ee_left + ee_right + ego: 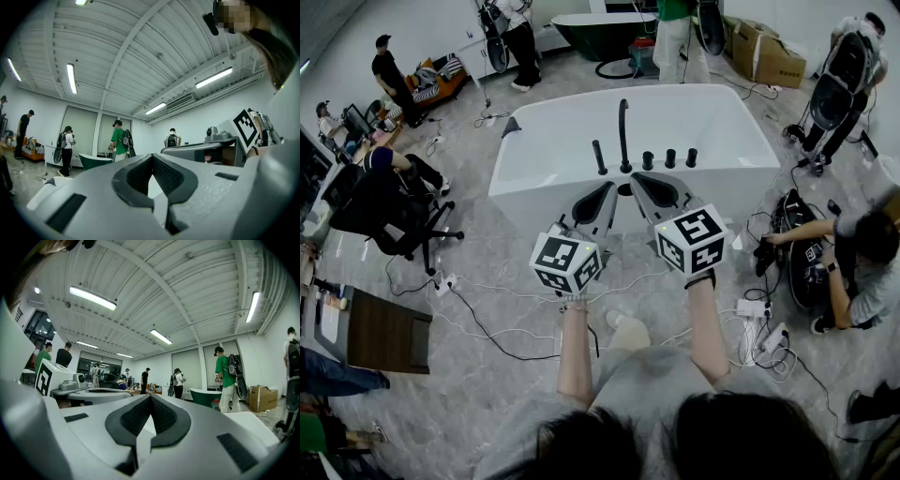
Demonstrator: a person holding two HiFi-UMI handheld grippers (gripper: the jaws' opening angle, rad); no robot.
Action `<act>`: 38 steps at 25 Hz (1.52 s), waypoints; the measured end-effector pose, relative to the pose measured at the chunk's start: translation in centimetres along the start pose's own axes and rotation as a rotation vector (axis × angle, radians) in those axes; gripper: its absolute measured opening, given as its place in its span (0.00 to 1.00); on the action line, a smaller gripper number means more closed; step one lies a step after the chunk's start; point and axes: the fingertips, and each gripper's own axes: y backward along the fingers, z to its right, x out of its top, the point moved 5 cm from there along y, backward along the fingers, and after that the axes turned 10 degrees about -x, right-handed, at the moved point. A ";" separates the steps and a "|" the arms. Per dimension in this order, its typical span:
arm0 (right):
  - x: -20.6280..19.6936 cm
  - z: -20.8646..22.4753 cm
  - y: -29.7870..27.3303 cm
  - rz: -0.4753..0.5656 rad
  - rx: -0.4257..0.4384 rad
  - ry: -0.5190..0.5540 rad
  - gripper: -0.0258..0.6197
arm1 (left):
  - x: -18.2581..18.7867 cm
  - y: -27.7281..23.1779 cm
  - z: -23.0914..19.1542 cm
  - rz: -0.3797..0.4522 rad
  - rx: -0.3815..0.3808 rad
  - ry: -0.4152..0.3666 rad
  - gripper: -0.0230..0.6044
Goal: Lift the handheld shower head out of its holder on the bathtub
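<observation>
Both hands reach forward level, side by side. The left gripper [602, 195] and the right gripper [645, 184] each have jaws pressed together on nothing, their tips just short of the white freestanding bathtub's [544, 187] near rim. On that rim the slim black handheld shower head [599, 157] stands upright in its holder, left of one curved black spout [623, 131] and three short black knobs [670, 157]. A grey tiled floor [469, 394] surrounds the bathtub.

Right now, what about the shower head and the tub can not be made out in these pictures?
- Holder: in the head view the shower head is too small, so how it sits in the holder is unclear.
- Near rim of the tub: in the head view it is hidden behind the left gripper and right gripper.
- Taps and shower head: missing from both gripper views, where the shut jaws fill the lower half.
</observation>
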 end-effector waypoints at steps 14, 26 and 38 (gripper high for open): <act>-0.9 -0.1 0.2 -0.007 0.004 -0.022 0.04 | -1.3 0.8 0.1 -0.010 0.014 0.027 0.05; -2.4 1.2 -2.3 -0.016 0.048 -0.098 0.04 | -3.2 2.2 -1.7 -0.050 0.123 0.065 0.05; -4.1 5.2 -10.9 -0.061 0.104 -0.095 0.04 | -5.1 -3.0 -9.6 -0.040 0.179 0.109 0.05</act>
